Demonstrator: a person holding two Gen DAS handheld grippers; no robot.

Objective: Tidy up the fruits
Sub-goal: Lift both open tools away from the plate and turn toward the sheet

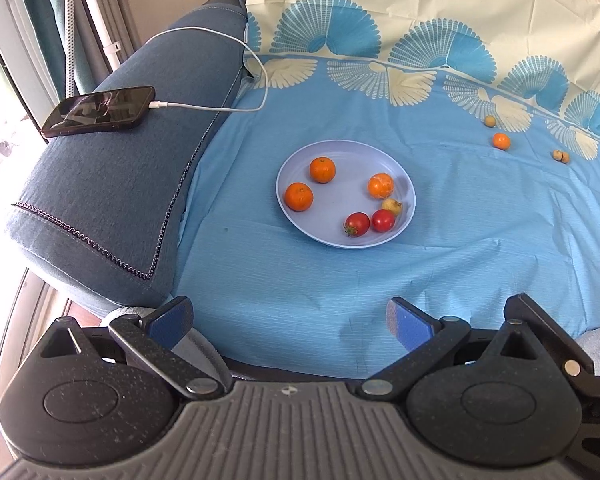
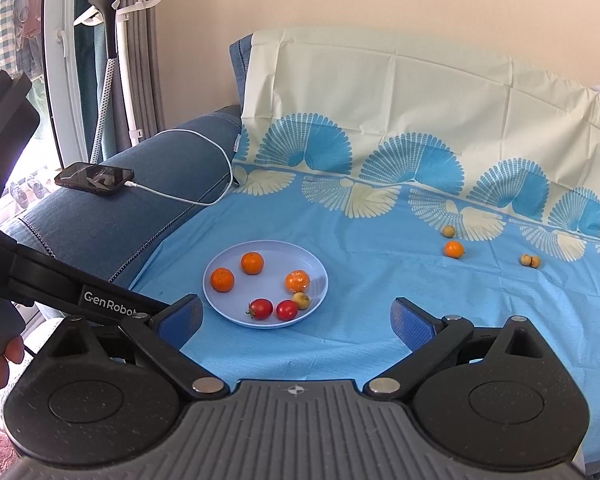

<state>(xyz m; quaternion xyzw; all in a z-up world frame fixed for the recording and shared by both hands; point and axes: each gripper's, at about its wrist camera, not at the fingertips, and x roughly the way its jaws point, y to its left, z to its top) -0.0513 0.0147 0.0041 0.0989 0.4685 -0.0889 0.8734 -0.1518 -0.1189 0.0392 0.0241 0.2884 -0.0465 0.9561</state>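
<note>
Your left gripper (image 1: 290,322) and your right gripper (image 2: 296,318) both hang above the near edge of the blue sheet (image 1: 460,240) with their blue pads spread wide and nothing between them. Ahead of you sits the pale plate (image 1: 300,164) — it carries 3 oranges, 1 of them (image 1: 322,169) at the back, plus 2 red tomatoes (image 1: 357,223) side by side at the front rim and 1 small yellowish fruit (image 1: 392,206) touching the right-hand orange. Well apart from the plate, toward the far right of the sheet, 1 loose orange (image 2: 454,249) lies just in front of a small tan fruit (image 2: 448,232), and a pair of small brown fruits (image 2: 530,260) sits further right. On the sofa arm to your left rests a phone (image 1: 100,110) — its white cable (image 1: 204,108) is plugged in.
</note>
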